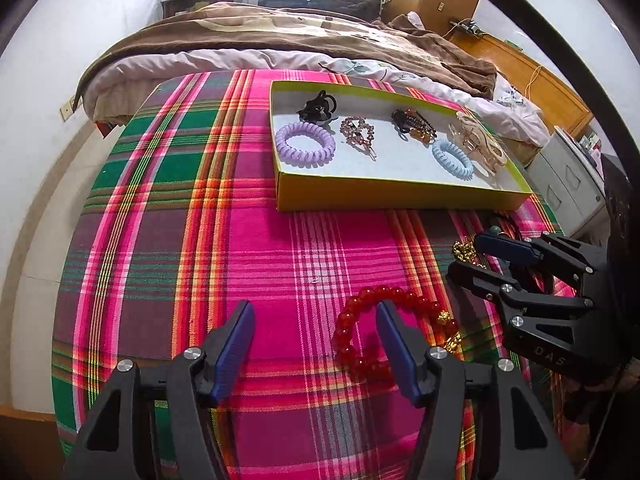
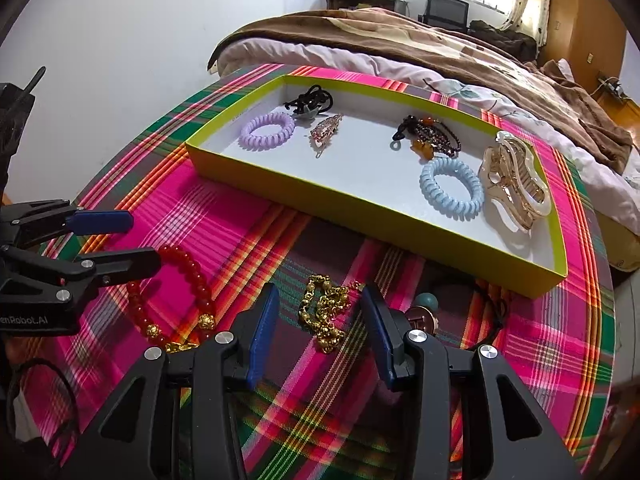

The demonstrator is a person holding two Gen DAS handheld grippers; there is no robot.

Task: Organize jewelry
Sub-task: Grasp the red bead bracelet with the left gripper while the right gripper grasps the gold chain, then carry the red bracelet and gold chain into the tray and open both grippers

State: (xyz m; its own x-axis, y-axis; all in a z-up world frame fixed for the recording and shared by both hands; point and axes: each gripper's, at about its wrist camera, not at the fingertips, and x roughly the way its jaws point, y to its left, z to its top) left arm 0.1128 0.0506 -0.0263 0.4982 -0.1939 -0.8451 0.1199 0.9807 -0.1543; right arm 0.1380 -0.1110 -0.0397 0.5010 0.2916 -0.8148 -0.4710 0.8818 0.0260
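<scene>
A red bead bracelet [image 1: 404, 300] with gold charms lies on the plaid cloth. My left gripper [image 1: 316, 320] is open, its right finger over the bracelet's ring. The bracelet also shows in the right wrist view [image 2: 192, 276]. A gold chain bracelet [image 2: 324, 312] lies between the open fingers of my right gripper [image 2: 320, 308]. The right gripper [image 1: 468, 256] also shows in the left wrist view, next to the gold chain [image 1: 464, 250]. The yellow-green tray [image 2: 248, 172] holds a purple coil tie [image 2: 266, 130], a blue coil tie [image 2: 450, 186], a claw clip [image 2: 516, 180], a beaded clip [image 2: 326, 128] and dark hair ties.
A small item with a teal bead [image 2: 426, 302] and a black cord [image 2: 492, 312] lie right of the right gripper. The round table's edge [image 2: 600, 320] is close on the right. A bed [image 1: 280, 40] stands behind the table.
</scene>
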